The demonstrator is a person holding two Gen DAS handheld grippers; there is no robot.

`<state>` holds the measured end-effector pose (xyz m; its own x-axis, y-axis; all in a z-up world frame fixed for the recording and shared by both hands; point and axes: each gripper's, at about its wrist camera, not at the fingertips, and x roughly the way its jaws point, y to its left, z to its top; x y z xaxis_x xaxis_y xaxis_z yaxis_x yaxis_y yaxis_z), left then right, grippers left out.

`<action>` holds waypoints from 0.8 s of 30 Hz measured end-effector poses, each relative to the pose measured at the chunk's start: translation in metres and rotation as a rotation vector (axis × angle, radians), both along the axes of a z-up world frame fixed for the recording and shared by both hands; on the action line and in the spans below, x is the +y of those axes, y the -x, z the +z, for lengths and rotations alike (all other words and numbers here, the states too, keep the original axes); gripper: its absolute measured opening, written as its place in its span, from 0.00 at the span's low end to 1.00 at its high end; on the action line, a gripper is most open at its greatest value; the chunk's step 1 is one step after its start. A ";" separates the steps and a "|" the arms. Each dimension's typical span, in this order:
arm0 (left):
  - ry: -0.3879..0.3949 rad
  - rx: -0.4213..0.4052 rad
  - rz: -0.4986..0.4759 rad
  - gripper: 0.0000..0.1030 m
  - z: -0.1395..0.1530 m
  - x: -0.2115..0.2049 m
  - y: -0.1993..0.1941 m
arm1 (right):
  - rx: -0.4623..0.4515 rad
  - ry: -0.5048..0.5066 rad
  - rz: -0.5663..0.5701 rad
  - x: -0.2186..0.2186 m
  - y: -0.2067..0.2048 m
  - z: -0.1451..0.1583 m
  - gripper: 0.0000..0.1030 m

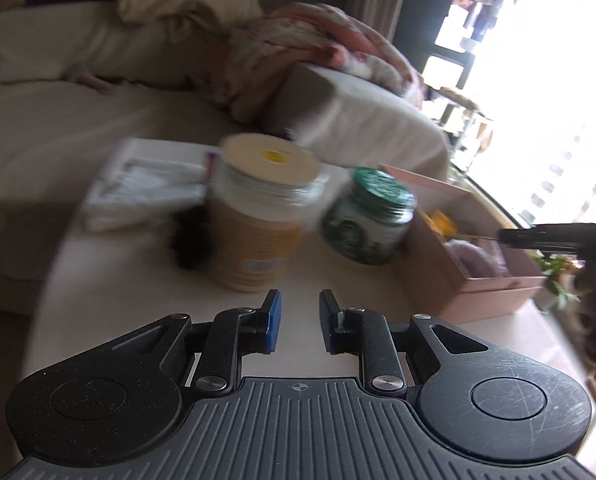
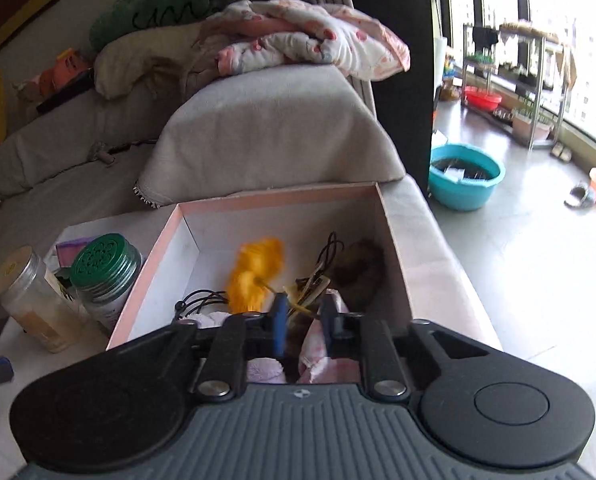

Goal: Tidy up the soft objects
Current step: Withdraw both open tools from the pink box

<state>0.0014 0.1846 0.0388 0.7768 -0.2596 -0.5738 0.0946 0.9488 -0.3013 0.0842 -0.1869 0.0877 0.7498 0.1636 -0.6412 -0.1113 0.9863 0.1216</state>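
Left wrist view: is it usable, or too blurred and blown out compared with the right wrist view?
Left wrist view: the tan-lidded clear jar and green-lidded glass jar are smeared by motion blur, and the window is blown out white. Right wrist view: mostly sharp; only the orange yarn tuft in the pink cardboard box is blurred.

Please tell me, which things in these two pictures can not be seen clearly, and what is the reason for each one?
- Dark fuzzy object, left wrist view: motion blur and the tall jar hide it.
- Jar labels, left wrist view: blurred, unreadable.
- Near part of the pink box, right wrist view: covered by the right tongs.
- Brown fluffy item, right wrist view: dim, shape unclear.
- Whether the right tongs touch the yellow cord: cannot tell.
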 end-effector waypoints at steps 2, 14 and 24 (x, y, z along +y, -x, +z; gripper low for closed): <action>-0.013 -0.001 0.040 0.22 -0.001 0.012 0.000 | -0.061 0.065 0.016 0.009 0.012 0.008 0.46; -0.301 -0.109 0.083 0.22 0.008 0.055 -0.019 | -0.194 0.140 0.295 0.101 0.041 0.033 0.61; -0.141 0.000 0.016 0.23 -0.005 0.066 -0.044 | -0.170 0.222 0.556 0.174 0.062 0.023 0.61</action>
